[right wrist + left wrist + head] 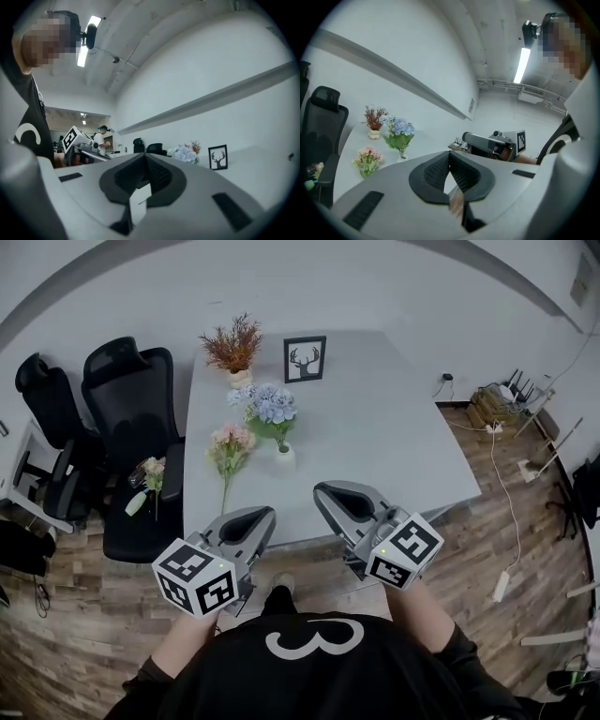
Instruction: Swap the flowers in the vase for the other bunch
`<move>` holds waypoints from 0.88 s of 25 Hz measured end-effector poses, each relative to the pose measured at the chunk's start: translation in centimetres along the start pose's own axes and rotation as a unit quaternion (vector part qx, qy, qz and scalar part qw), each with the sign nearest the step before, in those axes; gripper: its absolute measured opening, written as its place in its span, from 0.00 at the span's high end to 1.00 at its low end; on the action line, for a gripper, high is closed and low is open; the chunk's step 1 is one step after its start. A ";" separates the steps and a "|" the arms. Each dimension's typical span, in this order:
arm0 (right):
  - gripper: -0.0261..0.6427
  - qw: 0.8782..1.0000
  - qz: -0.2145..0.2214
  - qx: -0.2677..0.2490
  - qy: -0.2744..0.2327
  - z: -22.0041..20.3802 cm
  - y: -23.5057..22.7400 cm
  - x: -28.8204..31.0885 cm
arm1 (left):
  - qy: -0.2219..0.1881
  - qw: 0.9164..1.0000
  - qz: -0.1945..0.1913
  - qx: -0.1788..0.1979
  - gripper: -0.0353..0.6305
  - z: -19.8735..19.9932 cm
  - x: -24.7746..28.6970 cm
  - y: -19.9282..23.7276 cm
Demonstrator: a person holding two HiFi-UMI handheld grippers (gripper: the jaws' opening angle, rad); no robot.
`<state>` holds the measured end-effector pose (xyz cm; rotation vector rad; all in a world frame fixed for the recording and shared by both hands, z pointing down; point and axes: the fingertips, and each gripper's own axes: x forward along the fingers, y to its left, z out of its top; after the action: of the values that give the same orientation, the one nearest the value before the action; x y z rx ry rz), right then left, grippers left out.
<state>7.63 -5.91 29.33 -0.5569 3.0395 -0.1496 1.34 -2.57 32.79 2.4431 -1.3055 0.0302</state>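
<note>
**Head view: blue bunch upright in the vase, pink bunch flat beside it**

We see the blue flowers standing in the small white vase on the table, stems vertical and heads up. The pink bunch lies just to their left, its long axis running from the heads at the far end to the stem tip pointing toward us. We judge both bunches light and springy, with heads that crush easily, so the bare stem is the place to pinch. The vase looks easy to tip. This layout fits either side of the swap. The left gripper and right gripper hang short of the table, clenched on nothing.
</note>
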 end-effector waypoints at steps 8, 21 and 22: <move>0.95 0.990 0.063 0.044 0.122 -4.7 6.5 -3.6 | 0.001 1.000 -0.008 0.015 0.93 -2.0 -2.5 -4.3; 0.95 0.989 0.021 0.039 0.141 -6.6 6.7 -6.4 | 0.005 1.000 -0.007 0.015 0.93 -3.6 -3.6 -6.3; 0.95 0.989 0.021 0.039 0.139 -6.5 6.8 -6.4 | 0.006 1.000 -0.007 0.015 0.93 -3.7 -3.6 -6.4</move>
<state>10.81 3.25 35.32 -0.5042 3.2920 -0.3722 5.01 4.72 33.54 2.4738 -1.2928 0.0607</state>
